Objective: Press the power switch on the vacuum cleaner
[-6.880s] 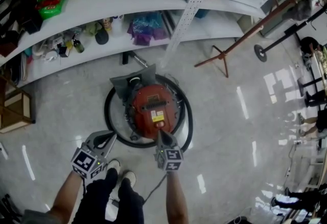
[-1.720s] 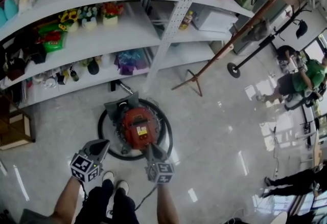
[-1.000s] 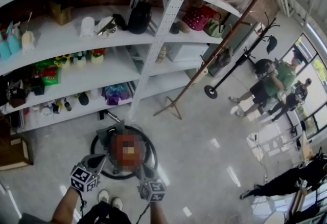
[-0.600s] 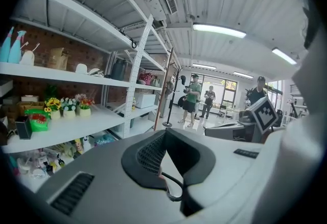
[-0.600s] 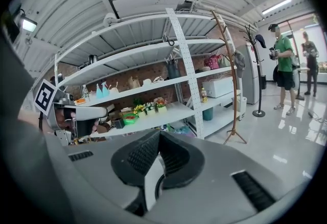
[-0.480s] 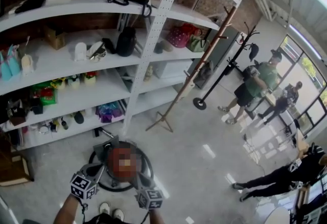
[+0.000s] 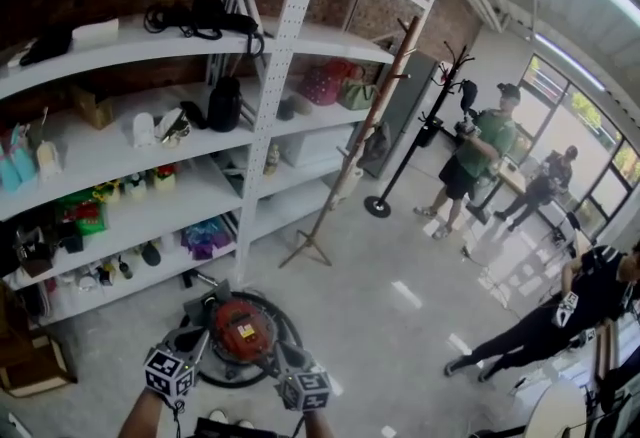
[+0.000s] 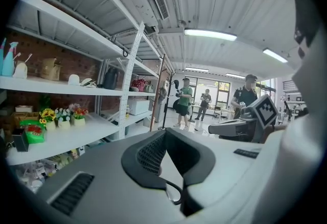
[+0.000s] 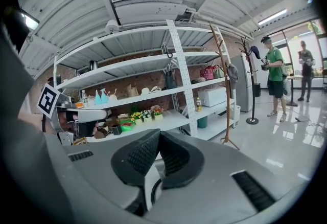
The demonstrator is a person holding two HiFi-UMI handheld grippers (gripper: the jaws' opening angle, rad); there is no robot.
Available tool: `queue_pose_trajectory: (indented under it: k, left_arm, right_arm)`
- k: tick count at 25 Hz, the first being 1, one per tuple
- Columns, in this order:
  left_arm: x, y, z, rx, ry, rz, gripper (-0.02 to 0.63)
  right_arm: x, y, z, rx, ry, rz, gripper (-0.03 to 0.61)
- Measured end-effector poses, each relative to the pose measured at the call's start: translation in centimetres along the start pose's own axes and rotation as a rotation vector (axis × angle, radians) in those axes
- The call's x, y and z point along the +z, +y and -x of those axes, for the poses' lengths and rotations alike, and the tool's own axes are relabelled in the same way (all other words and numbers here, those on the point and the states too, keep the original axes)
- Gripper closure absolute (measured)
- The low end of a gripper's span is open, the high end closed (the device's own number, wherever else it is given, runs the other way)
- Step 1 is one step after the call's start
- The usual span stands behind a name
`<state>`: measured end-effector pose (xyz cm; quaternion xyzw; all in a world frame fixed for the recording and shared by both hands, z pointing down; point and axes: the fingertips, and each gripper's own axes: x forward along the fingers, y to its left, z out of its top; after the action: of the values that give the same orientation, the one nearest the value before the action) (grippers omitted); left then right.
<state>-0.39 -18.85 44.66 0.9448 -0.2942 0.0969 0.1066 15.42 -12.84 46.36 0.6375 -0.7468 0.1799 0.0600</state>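
Observation:
The red round vacuum cleaner [image 7: 241, 330] sits on the floor at the bottom of the head view, ringed by its black hose [image 7: 215, 376]. My left gripper [image 7: 198, 336] hangs over the vacuum's left edge. My right gripper [image 7: 273, 352] hangs over its near right edge. Both look small here, and I cannot tell if either touches the vacuum. Neither gripper view shows the vacuum; both look level across the room. In the left gripper view my left gripper [image 8: 164, 136] has its jaws together with nothing between them. My right gripper [image 9: 157, 135] is the same in its own view.
White shelves [image 7: 150, 216] with small goods stand behind the vacuum. A leaning wooden stand [image 7: 345, 166] and a black coat stand [image 7: 425, 131] are on the floor to the right. Several people [image 7: 478, 151] stand at the far right.
The head view has swung up from the floor to the whole room, so the vacuum and both grippers now sit smaller at the bottom edge. Both grippers stay near the vacuum.

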Motion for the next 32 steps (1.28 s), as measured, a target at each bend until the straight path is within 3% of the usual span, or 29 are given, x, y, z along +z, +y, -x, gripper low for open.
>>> queue_pose_trajectory:
  k: [18, 32]
  left_arm:
    - [4.4, -1.6, 3.5, 0.027, -0.103, -0.050, 0.604]
    - [4.3, -0.3, 6.7, 0.096, -0.100, -0.064, 0.604]
  right_arm:
    - [5.3, 0.0, 6.2, -0.042, -0.133, 0.019, 0.566]
    - [4.9, -0.1, 9.3, -0.066, -0.147, 0.033, 0.566]
